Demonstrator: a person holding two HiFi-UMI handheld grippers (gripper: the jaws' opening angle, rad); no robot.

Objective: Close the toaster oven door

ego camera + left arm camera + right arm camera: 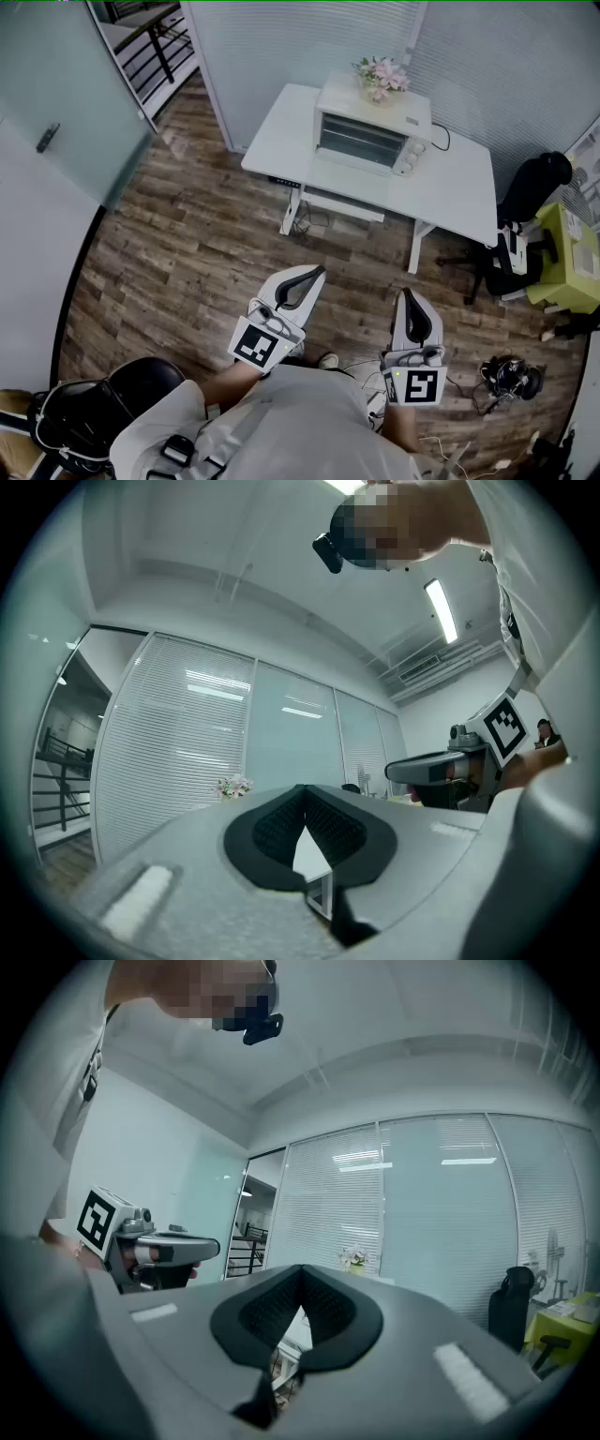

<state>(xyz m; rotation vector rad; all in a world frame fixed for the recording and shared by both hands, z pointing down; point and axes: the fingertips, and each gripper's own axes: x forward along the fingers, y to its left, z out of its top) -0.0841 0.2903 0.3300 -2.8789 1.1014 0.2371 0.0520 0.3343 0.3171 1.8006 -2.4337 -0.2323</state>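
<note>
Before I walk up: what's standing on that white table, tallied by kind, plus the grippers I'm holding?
Toaster oven: 1
Flower pot, on top of the oven: 1
Grippers: 2 (left gripper, right gripper)
Total: 4

Toaster oven set on the desk, flowers placed atop it, chair stood right of the desk, window blinds hung behind the desk
</note>
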